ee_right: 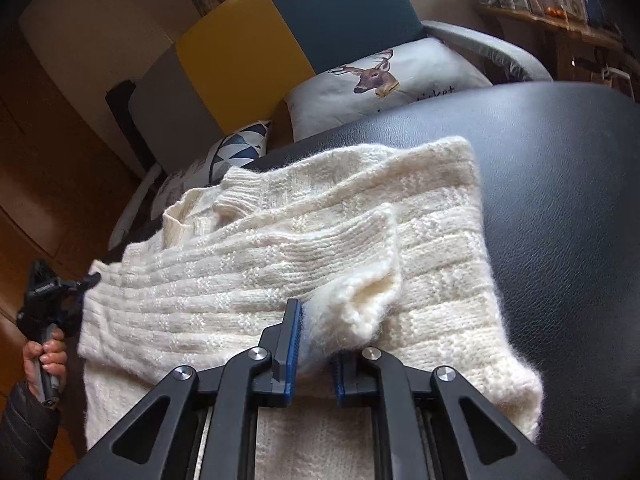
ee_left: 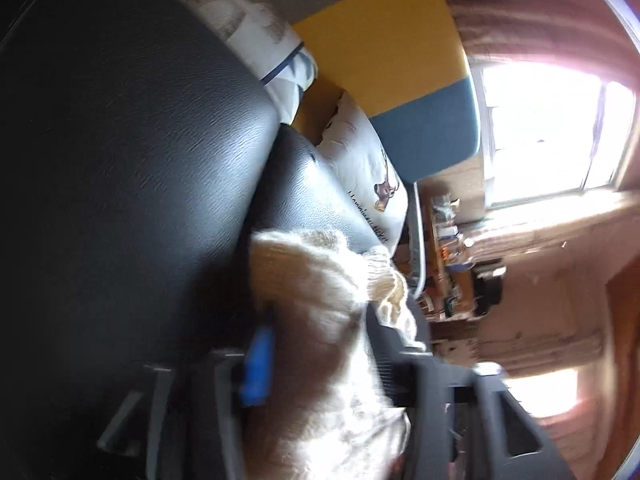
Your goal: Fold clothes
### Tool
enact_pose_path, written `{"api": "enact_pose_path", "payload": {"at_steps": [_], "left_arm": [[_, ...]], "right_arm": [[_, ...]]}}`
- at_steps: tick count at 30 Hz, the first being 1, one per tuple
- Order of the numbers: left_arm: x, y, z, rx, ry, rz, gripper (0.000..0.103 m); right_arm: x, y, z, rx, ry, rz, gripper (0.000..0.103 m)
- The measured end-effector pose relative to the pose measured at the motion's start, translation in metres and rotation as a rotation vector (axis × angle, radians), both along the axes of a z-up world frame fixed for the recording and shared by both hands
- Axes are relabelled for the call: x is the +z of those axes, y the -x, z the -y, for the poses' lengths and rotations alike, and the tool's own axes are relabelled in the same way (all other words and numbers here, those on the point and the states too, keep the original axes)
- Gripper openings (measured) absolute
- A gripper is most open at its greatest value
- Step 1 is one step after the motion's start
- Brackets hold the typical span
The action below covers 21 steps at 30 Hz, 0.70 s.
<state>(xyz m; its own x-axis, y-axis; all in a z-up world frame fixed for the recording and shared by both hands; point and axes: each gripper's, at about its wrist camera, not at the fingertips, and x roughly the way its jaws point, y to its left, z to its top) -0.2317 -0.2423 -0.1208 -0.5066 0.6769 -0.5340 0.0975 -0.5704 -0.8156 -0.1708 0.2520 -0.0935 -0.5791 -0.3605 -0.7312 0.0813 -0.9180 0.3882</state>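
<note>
Your right gripper (ee_right: 316, 344) pinches the sweater's (ee_right: 280, 248) cuff; your left gripper (ee_left: 320, 344) pinches its edge. The sweater lies lengthwise left to right. The pillow's (ee_right: 400, 76) writing is partly hidden, unreadable.

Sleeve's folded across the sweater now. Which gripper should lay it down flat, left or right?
Right. The right gripper is shut on the sleeve cuff, over the middle of the sweater. The left gripper grips the sweater's far edge, off the black surface, so it likely just holds.
</note>
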Motion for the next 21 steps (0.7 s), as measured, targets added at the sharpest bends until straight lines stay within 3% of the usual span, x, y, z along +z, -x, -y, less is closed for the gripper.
{"api": "enact_pose_path", "payload": {"at_steps": [3,6,8,10,12,16,19,21], "left_arm": [[0.035,-0.009,-0.025,-0.047,0.157,-0.182,0.012],[0.056,-0.016,-0.042,-0.085,0.402,-0.264,0.012],[0.048,-0.005,-0.051,-0.094,0.582,-0.214,0.012],[0.029,0.001,-0.051,-0.099,0.684,-0.14,0.013],[0.019,0.005,-0.051,-0.086,0.701,-0.101,0.02],[0.035,0.0,-0.041,0.043,0.64,-0.094,0.023],[0.054,-0.016,-0.042,0.098,0.548,-0.159,0.025],[0.066,-0.028,-0.044,0.107,0.479,-0.211,0.033]], "right_arm": [[0.004,-0.002,0.006,-0.007,-0.094,-0.019,0.012],[0.0,-0.004,0.003,-0.018,-0.098,-0.008,0.012],[0.0,-0.006,0.004,-0.02,-0.098,-0.017,0.012],[0.0,-0.008,0.006,-0.016,-0.109,-0.028,0.012],[0.001,-0.008,0.005,-0.02,-0.104,-0.027,0.012],[0.001,-0.007,-0.001,-0.04,-0.098,-0.027,0.012],[0.002,-0.006,-0.006,-0.054,-0.094,-0.027,0.012],[0.002,-0.006,-0.01,-0.064,-0.091,-0.028,0.012]]}}
